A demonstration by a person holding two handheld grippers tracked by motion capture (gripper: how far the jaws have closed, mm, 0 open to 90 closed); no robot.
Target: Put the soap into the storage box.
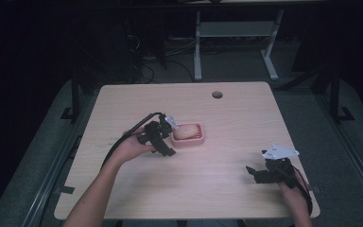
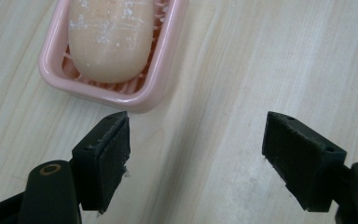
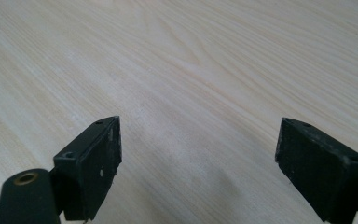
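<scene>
- In the high view the left gripper (image 1: 166,134) sits a little left of the frame's middle, held in the person's left hand (image 1: 134,146), whose forearm comes up from the bottom edge.
- Its fingers are spread wide and pinch nothing; in the left gripper view the left gripper (image 2: 196,161) shows bare wood between its two black pads.
- The pink soap dish (image 1: 199,138) rests on the tabletop (image 1: 236,118) near the middle of the high view, just to the right of the left gripper.
- A pale peach bar of soap (image 1: 185,131) lies inside the dish.
- In the left gripper view the soap dish (image 2: 142,98) fills the upper left, and the bar of soap (image 2: 109,37), dusted with white flecks, rests on the ribbed floor of the dish.
- The near corner of the dish lies just above the left-hand finger (image 2: 105,154); whether the two touch cannot be told.
- The right gripper (image 1: 257,174) is at the lower right of the high view, near the tabletop's front edge and well apart from the dish, with its grey three-cornered plate on top.
- In the right gripper view the right gripper (image 3: 198,163) has its fingers spread wide over plain wood grain, holding nothing.
- A round hole (image 1: 217,94) shows in the tabletop toward its far edge, above the dish in the frame.
</scene>
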